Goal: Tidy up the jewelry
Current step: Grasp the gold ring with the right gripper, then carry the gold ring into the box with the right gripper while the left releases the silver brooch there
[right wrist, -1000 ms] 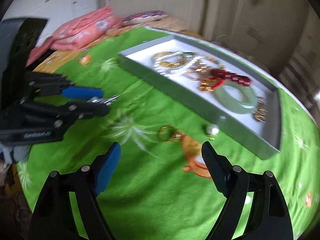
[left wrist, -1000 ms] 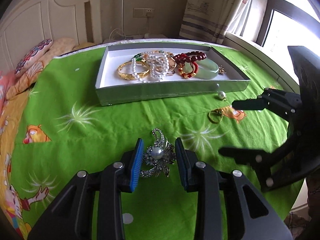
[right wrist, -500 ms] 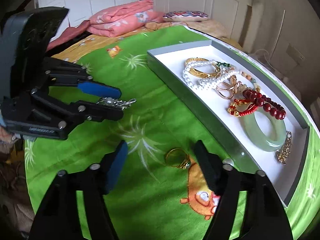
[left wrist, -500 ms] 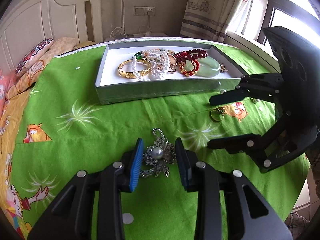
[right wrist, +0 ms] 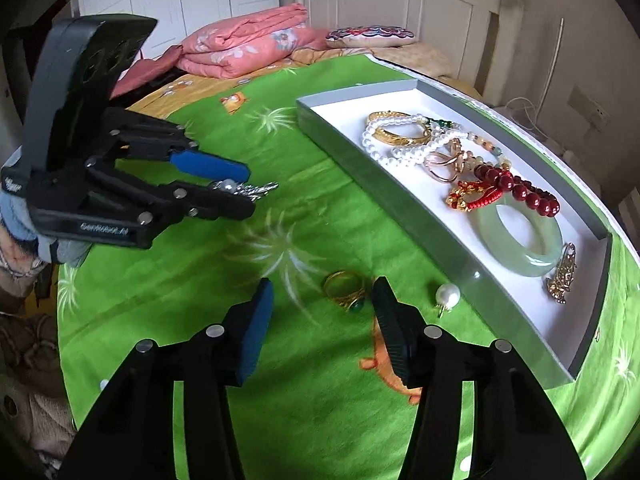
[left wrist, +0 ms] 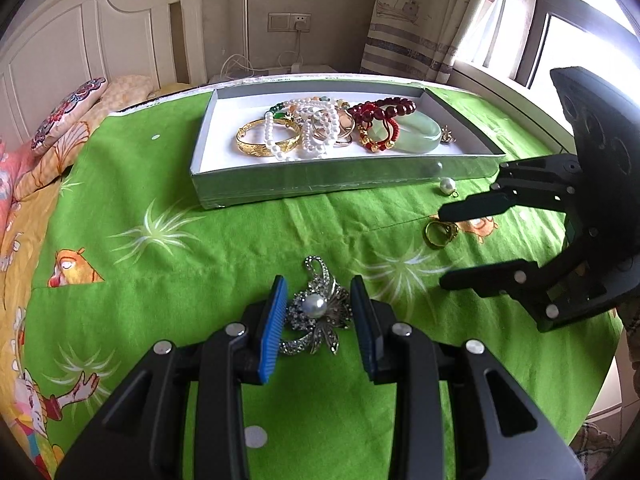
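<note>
Since a second ago, the right gripper (right wrist: 322, 304) has swung in over the gold ring (right wrist: 344, 289), and its jaws are closing with the ring lying between them, nearer the right-hand pad. The pads do not yet press on the ring; it rests flat on the green cloth (right wrist: 312, 400) covering the tabletop. Seen from the left wrist camera, the right gripper (left wrist: 452, 246) reaches in from 3 o'clock, its upper finger just above the gold ring (left wrist: 440, 233).

The left gripper (left wrist: 318, 320) has not moved. Its blue-padded jaws are clenched on the silver brooch (left wrist: 318, 312), a flower shape with a pearl at its centre, at 6 o'clock in its own view. From the right wrist camera, the left gripper (right wrist: 244, 188) sits at 10 o'clock, with the silver brooch (right wrist: 244, 190) poking out past its fingertips.

At 12 o'clock in the left view lies the grey tray (left wrist: 320, 184), already filled with bangles, pearl strands, red beads and a pale green jade bangle (left wrist: 416, 134). In the right view the grey tray (right wrist: 400, 204) runs along 2 o'clock. A loose pearl pendant (right wrist: 446, 294) lies on the cloth just beside the tray wall, near the ring.

Judging by this, the right hand has committed to the ring as its next piece, while brooch and pendant remain outside the tray.
</note>
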A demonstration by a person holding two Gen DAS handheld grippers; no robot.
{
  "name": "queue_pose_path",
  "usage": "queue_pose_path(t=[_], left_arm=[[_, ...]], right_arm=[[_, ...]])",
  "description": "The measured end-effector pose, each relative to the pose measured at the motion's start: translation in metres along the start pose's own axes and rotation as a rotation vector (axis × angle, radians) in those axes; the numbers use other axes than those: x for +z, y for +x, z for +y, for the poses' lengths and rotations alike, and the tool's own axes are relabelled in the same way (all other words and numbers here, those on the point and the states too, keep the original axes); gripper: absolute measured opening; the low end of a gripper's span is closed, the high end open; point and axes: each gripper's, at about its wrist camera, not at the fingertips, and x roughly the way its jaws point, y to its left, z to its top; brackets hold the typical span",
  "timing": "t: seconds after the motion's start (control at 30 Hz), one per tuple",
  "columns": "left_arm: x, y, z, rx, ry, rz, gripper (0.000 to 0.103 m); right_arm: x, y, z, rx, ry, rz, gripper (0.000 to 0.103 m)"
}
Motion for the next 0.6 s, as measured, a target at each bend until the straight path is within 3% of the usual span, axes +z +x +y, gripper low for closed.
queue_pose_path(t=[0.07, 0.1, 0.27, 0.6], left_arm=[[0.000, -0.001, -0.001, 0.010, 0.004, -0.001, 0.032], [-0.001, -0.001, -0.001, 0.015, 0.006, -0.001, 0.032], [-0.002, -0.007, -0.008, 0.035, 0.035, -0.021, 0.032], [0.017, -0.028, -0.020, 0.033, 0.085, -0.069, 0.032]], right_arm=[[0.000, -0.002, 0.003, 0.011, -0.009, -0.004, 0.029], [-0.001, -0.004, 0.005, 0.010, -0.008, -0.005, 0.025], [-0.011, -0.014, 0.009, -0.054, 0.010, -0.025, 0.024], [-0.006, -0.047, -0.009, -0.075, 0.084, -0.144, 0.024]])
